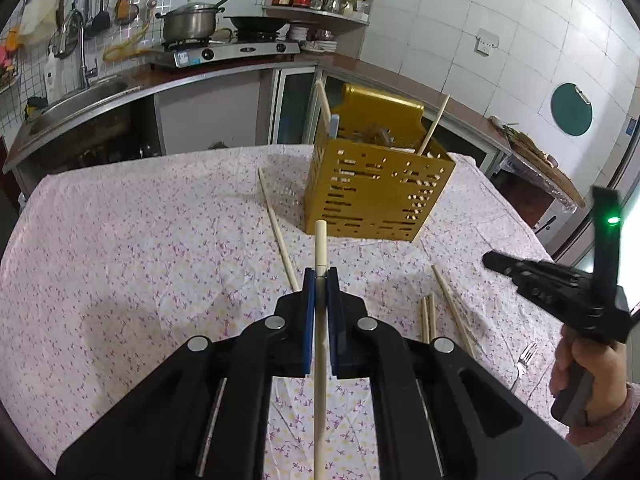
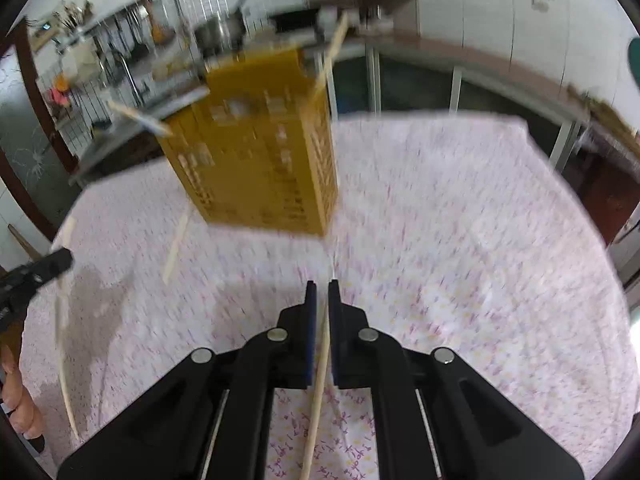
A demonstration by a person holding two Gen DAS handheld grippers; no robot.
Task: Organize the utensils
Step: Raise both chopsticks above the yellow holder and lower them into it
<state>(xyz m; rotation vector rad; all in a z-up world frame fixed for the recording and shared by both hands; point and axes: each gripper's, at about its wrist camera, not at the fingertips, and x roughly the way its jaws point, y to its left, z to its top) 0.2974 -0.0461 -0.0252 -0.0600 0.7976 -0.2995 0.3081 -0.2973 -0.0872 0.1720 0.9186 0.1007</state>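
Wooden chopstick (image 1: 321, 240) clamped in left gripper (image 1: 320, 276); right gripper (image 2: 322, 286) clamps another chopstick (image 2: 318, 392); perforated yellow metal caddy (image 1: 376, 188) beyond.

Bright even daylight, left wrist view sharp, right wrist view motion-blurred, fisheye-bent edges, dark corner vignette
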